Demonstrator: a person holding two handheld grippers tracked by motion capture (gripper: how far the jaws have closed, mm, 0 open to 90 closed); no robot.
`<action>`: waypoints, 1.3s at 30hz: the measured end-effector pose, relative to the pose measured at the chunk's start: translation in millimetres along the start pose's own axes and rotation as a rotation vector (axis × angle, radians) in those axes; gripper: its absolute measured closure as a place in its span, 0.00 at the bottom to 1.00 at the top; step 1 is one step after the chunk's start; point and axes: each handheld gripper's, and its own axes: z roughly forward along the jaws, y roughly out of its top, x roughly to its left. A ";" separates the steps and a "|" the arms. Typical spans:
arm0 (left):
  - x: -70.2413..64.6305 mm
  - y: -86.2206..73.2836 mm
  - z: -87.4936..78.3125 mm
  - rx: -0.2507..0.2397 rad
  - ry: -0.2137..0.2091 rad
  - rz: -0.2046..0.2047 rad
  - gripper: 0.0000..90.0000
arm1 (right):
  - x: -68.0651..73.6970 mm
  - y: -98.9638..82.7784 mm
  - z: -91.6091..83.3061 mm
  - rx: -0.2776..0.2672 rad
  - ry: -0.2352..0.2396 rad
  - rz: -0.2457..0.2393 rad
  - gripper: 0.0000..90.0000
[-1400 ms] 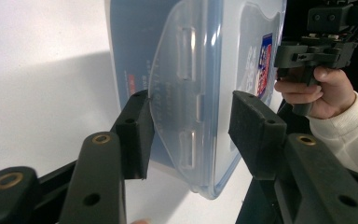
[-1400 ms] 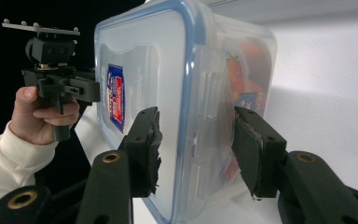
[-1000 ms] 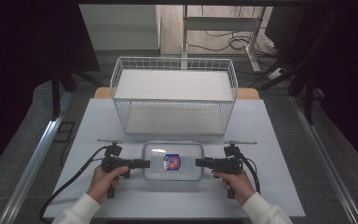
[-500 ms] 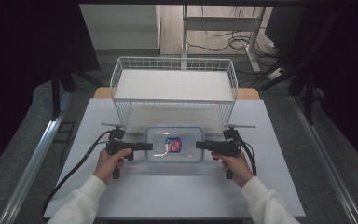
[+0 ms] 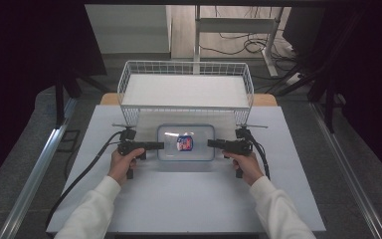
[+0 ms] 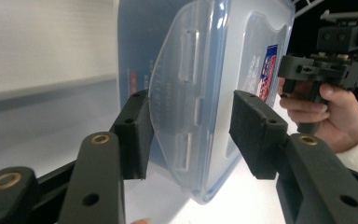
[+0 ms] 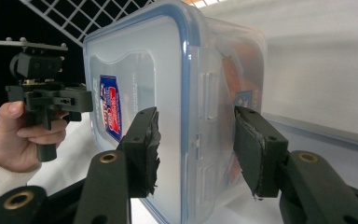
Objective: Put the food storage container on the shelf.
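A clear plastic container (image 5: 197, 145) with a blue-rimmed lid and a red and blue label lies on the white table (image 5: 179, 199), just in front of the wire basket (image 5: 129, 82). My left gripper (image 5: 160, 146) holds its left end and my right gripper (image 5: 211, 144) its right end. In the left gripper view the jaws (image 6: 189, 135) span the container (image 6: 205, 70) over its lid clip, one pad on the lid side and one on the base side. The right gripper view has the jaws (image 7: 196, 144) clamped the same way on the container (image 7: 168, 70).
The white wire basket stands at the back of the table with a white floor inside. Black cables (image 5: 84, 172) trail from both grippers toward the front. Table edges lie left and right, with metal rails (image 5: 40, 164) on the floor beyond.
Both hands have moved away from the person toward the basket, and the container has travelled with them between the grippers.
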 end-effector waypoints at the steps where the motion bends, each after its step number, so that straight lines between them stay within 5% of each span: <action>1: 0.4 0.3 0.2 0.000 -0.001 -0.006 0.56 | -0.8 0.1 0.3 -0.002 0.000 0.005 0.57; 6: 2.8 1.3 1.8 -0.017 0.004 -0.038 0.55 | -3.1 0.4 2.4 -0.020 -0.003 0.035 0.57; 15: 9.9 4.1 7.5 -0.058 -0.007 -0.131 0.54 | -10.1 3.3 8.3 -0.045 -0.014 0.199 0.56; 22: 12.4 5.0 8.5 -0.066 -0.014 -0.150 0.54 | -10.5 5.2 10.9 -0.053 -0.035 0.218 0.55; 26: 11.2 4.1 8.0 -0.057 -0.008 -0.137 0.53 | -7.6 4.2 11.0 -0.065 -0.059 0.198 0.52; 30: 8.1 2.6 7.0 -0.046 -0.007 -0.112 0.47 | 2.8 2.1 11.1 -0.070 -0.115 0.133 0.49; 39: -6.4 -3.8 -0.3 -0.009 0.041 -0.026 0.34 | 24.7 -1.7 -18.0 -0.155 -0.250 -0.040 0.37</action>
